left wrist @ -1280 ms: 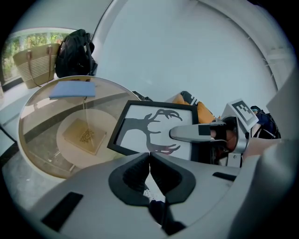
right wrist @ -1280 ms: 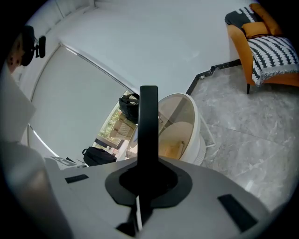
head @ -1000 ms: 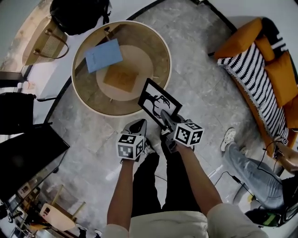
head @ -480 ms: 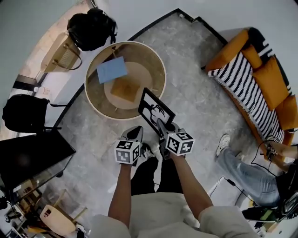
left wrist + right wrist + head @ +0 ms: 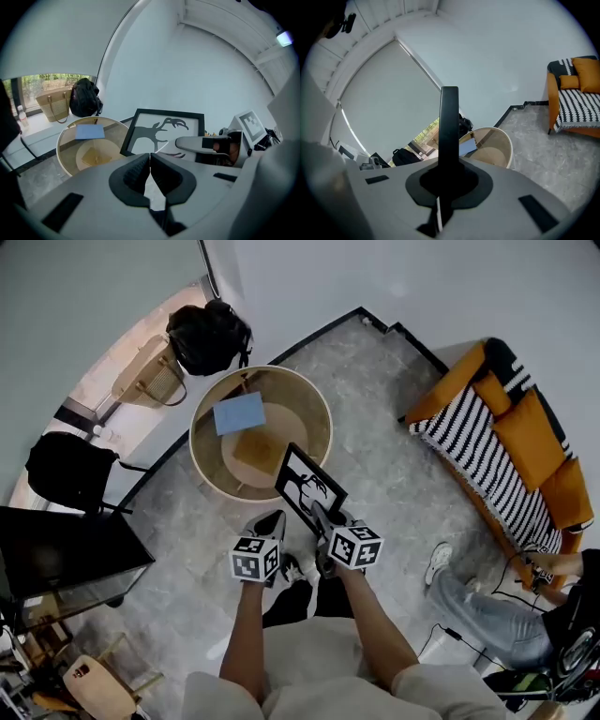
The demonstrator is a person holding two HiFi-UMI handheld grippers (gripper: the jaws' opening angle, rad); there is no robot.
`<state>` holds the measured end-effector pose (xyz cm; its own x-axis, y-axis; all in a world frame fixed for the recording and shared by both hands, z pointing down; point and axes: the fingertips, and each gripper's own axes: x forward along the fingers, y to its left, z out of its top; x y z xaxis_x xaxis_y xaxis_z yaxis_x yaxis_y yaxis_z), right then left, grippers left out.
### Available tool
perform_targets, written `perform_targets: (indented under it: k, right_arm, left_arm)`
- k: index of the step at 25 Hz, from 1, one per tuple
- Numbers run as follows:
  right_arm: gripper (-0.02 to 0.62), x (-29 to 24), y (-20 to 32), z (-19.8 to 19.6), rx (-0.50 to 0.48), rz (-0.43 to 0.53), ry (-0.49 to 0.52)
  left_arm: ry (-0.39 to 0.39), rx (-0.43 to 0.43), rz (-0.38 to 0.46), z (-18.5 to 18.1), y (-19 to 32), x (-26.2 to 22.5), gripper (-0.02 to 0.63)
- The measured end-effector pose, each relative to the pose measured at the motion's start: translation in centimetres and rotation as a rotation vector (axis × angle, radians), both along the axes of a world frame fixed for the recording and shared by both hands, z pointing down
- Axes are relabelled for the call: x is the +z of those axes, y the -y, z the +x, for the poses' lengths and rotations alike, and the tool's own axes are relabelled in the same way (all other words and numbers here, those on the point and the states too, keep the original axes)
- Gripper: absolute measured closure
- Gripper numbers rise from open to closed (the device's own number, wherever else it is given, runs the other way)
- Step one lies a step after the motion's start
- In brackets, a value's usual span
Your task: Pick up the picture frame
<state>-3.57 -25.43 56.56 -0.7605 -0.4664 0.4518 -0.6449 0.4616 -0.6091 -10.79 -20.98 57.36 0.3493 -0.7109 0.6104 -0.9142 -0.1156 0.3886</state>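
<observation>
— Is the picture frame (image 5: 309,486) up yet?

— I'd say so. It hangs tilted in the air, clear of the round tabletop (image 5: 202,457), just off its near right rim and over the floor (image 5: 394,427). The right gripper (image 5: 321,516) has its jaws clamped on the frame's near edge. In the right gripper view the frame stands edge-on, a black bar rising straight out of the jaws.

— And the left gripper (image 5: 273,520)?

— Jaws pressed together on nothing. It hovers just left of the frame, apart from it.

— So what's left?

— Little, to my eye. The pick-up looks done. What remains is holding it steady, and a grip on one edge could let it swing.

— Anything you can't see?

— How deep the jaws bite, because the frame's own edge covers the pads. From above, its near corner sits behind the right gripper. In the left gripper view, that gripper's body cuts off its lower part. The print is a dark branching shape on white, and I can't say what it is. A blue pad (image 5: 239,412) lies on the tabletop's far side.
</observation>
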Motion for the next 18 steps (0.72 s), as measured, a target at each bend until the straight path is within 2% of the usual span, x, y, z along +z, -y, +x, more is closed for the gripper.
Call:
perform_targets:
  k: [4,9,12,18]
  right_arm:
    - [0.555,-1.3,-1.4,-0.3,-0.044,0.013,-0.024]
    - [0.555,-2.7,-2.7,-0.3,-0.068,0.011,-0.038]
    - [0.555,-3.5,-3.8,-1.1,-0.08,0.011,-0.04]
    - [0.555,-4.5,-6.7,-3.3,-0.073,-0.043,0.028]
  left_arm:
    - [0.02,0.004,0.007,-0.7,-1.9,-1.8,0.584]
    - [-0.013,-0.06,0.019,-1.6,-4.0,-3.7,0.584]
    - [-0.02,-0.062,0.035,-1.6,-4.9,-4.8,0.584]
    - [-0.01,-0.05,0.06,-2.8,-7.2,-6.3,0.584]
